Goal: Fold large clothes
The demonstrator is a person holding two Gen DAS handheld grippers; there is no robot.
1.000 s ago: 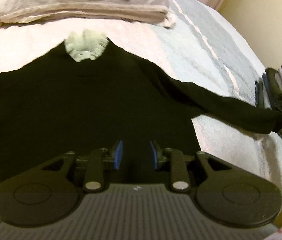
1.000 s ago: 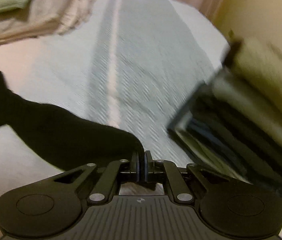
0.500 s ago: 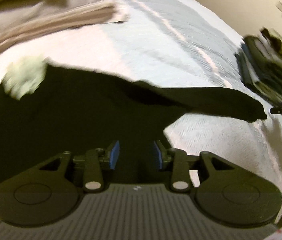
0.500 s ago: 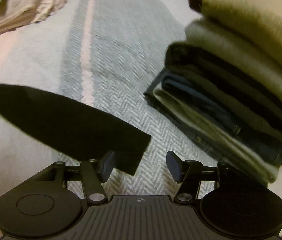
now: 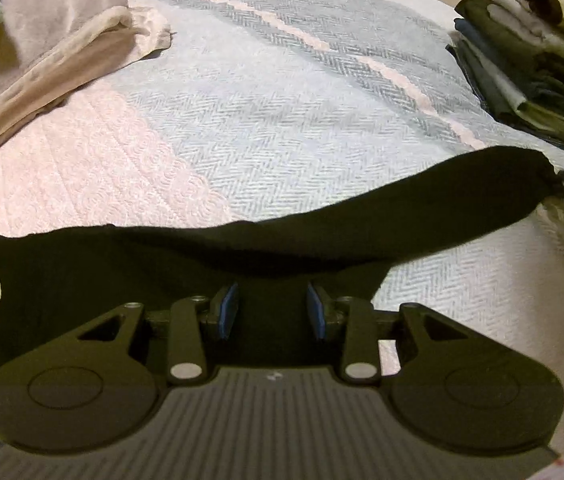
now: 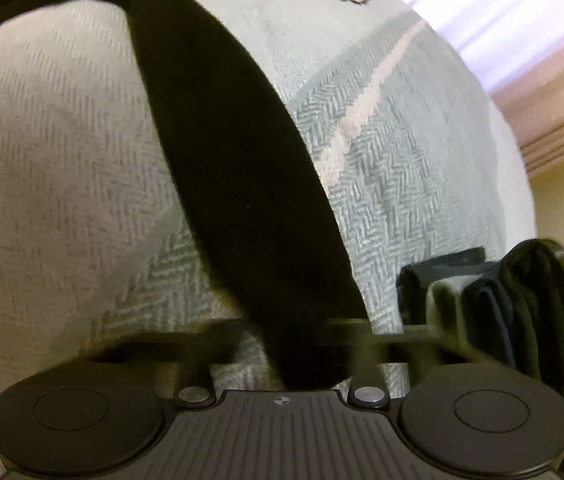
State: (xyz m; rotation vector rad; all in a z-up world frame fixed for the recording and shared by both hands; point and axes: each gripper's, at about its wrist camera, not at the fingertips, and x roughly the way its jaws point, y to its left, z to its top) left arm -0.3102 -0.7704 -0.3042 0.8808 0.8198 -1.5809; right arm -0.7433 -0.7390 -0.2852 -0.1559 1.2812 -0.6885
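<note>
Big bare stretch of bed [image 5: 282, 92] ahead, wide open to pass. Clothes stack [image 5: 534, 60] blocks far right edge. Tan blanket pile [image 5: 50, 48] fills far left corner. Black sleeve [image 5: 422, 216] lies flat across the way, low, easy to reach over.

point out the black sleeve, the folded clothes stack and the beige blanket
black sleeve [image 5: 462, 204], left wrist view, middle of the outstretched arm
folded clothes stack [image 5: 530, 60], left wrist view, its side of layered edges
beige blanket [image 5: 54, 36], left wrist view, its folded top
</note>
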